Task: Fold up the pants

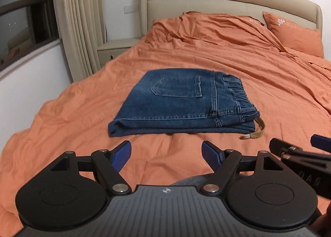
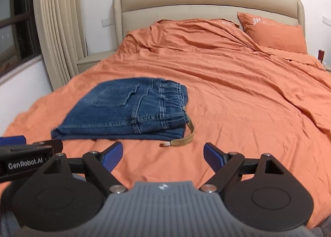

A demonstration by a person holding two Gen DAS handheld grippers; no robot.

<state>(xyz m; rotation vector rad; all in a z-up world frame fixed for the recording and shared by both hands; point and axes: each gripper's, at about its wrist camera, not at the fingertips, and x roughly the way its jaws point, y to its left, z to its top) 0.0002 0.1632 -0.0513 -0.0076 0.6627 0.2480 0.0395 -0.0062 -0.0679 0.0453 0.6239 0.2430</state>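
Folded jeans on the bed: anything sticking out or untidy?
Mostly neat. The jeans lie folded flat on the orange bedspread, but a tan drawstring trails out from the waistband corner onto the cover, untucked.

Your pants (image 1: 180,102) are blue denim, already folded into a compact, layered rectangle lying flat on the bed (image 1: 238,67) — back pocket facing up, elastic waistband toward your right. A tan drawstring (image 1: 255,131) with a metal tip trails out from the waistband corner onto the orange cover.
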